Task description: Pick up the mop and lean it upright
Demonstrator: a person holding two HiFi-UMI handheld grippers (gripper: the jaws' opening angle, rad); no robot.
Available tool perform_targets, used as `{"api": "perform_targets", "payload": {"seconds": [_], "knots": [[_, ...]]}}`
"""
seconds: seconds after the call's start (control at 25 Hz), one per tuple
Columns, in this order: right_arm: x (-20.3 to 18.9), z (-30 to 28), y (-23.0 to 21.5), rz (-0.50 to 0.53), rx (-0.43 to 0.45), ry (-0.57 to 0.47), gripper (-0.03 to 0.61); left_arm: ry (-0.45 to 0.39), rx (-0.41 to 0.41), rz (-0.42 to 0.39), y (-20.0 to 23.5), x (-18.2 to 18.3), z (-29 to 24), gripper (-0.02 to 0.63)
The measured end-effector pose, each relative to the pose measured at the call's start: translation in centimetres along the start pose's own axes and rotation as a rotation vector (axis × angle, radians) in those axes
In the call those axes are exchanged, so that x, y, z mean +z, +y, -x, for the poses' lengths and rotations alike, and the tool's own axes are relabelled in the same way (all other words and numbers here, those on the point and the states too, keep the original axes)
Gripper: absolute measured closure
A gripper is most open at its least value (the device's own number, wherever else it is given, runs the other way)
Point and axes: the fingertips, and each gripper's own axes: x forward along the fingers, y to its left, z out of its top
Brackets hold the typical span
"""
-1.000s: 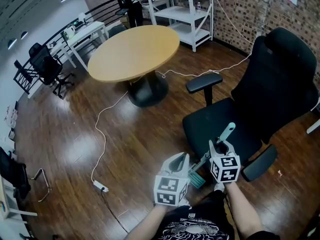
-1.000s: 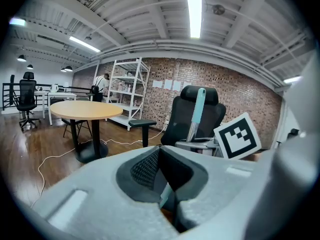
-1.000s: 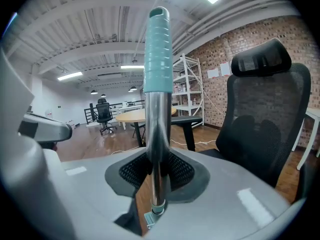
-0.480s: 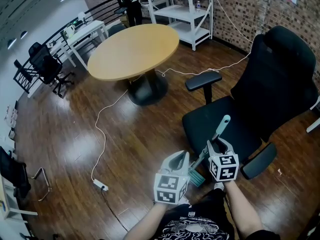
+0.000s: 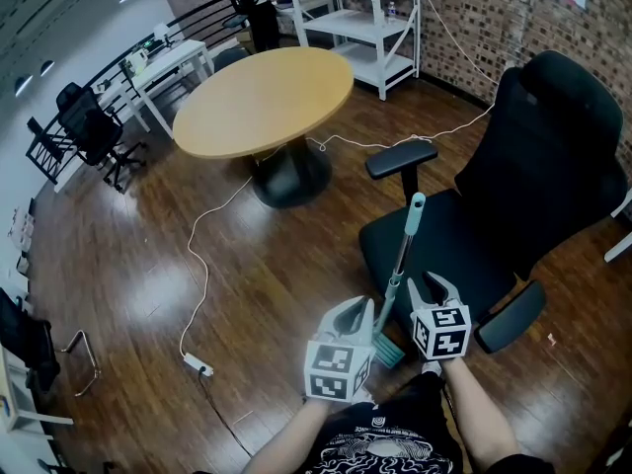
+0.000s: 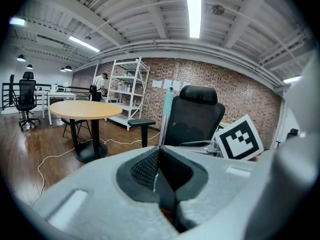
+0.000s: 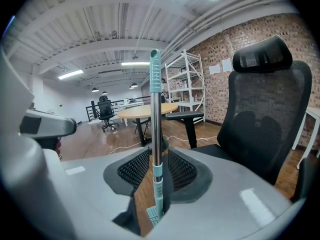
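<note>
The mop (image 5: 400, 255) stands nearly upright at the front edge of the black office chair's seat (image 5: 464, 255). It has a grey pole with a teal grip on top, and its teal head (image 5: 388, 352) is down on the floor between my two grippers. My right gripper (image 5: 437, 286) is just right of the pole and open. In the right gripper view the pole (image 7: 156, 114) rises between the pads (image 7: 134, 168) with a gap on each side. My left gripper (image 5: 360, 314) is shut and empty just left of the pole. The left gripper view shows the pole (image 6: 167, 109) ahead.
The black office chair (image 5: 533, 176) fills the right side, with its armrest (image 5: 400, 156) toward the round wooden table (image 5: 265, 97). A white cable (image 5: 202, 265) runs over the wood floor to a power strip (image 5: 197, 366). White shelves (image 5: 360, 18) stand against the brick wall.
The mop handle swung up from a low tilt over the chair seat to nearly upright. My right gripper let go of it and now stands beside the pole.
</note>
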Motion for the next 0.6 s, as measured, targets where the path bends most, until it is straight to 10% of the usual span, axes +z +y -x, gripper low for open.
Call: {"api": "perform_targets", "payload": {"seconds": [0.6], "knots": [[3.3,3.9,4.9,0.032,0.065,-0.084,0.523,-0.046,0.018,-0.013,-0.2,1.0,0.7,0.614]]}}
